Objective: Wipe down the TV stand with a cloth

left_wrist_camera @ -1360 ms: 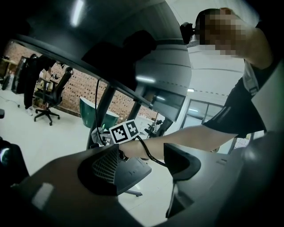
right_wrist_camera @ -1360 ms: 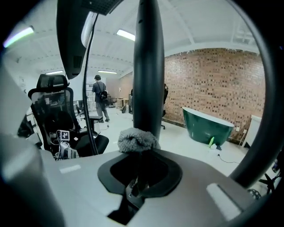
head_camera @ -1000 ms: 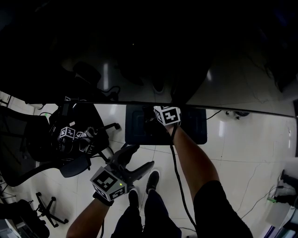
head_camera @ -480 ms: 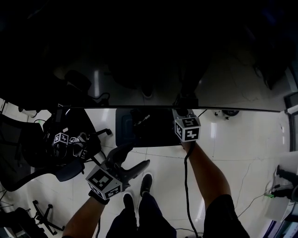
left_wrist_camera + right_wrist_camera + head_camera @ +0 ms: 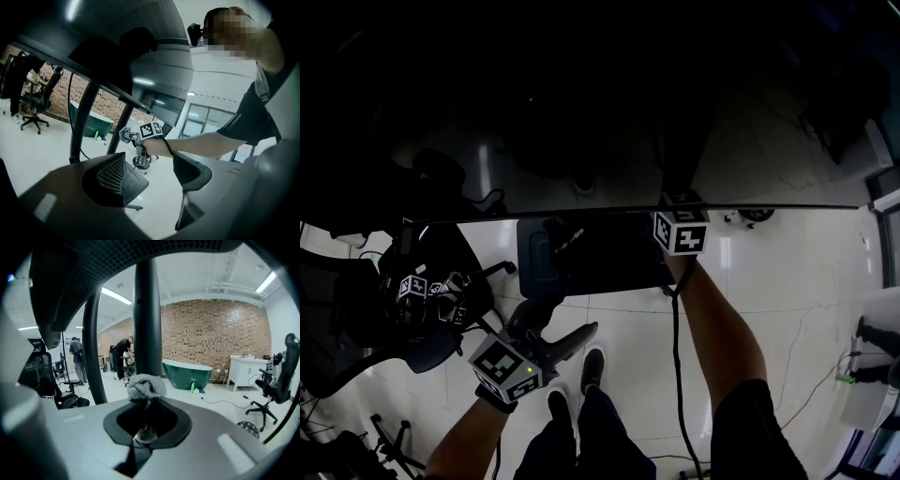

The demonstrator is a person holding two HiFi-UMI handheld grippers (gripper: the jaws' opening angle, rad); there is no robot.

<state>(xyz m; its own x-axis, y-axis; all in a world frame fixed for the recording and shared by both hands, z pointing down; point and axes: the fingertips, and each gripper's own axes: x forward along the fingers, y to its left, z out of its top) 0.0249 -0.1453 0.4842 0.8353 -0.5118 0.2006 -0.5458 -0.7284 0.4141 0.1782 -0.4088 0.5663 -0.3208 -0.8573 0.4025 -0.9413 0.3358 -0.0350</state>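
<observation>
Before a brick wall (image 5: pixel 211 338), right gripper (image 5: pixel 146 401) jaws pinch a bunched cloth (image 5: pixel 146 386) poking forward; left gripper (image 5: pixel 149 173) jaws spread empty.

Left gripper (image 5: pixel 149 163): jaws wide apart, nothing between them. Seen through the gap, further off, is the right gripper (image 5: pixel 125 136) on an outstretched forearm (image 5: pixel 201 143), just beside a dark leg of the TV stand (image 5: pixel 83 119). Behind: green bathtub (image 5: pixel 93 124), brick wall (image 5: pixel 54 98), office chair (image 5: pixel 37 101) far left.
</observation>
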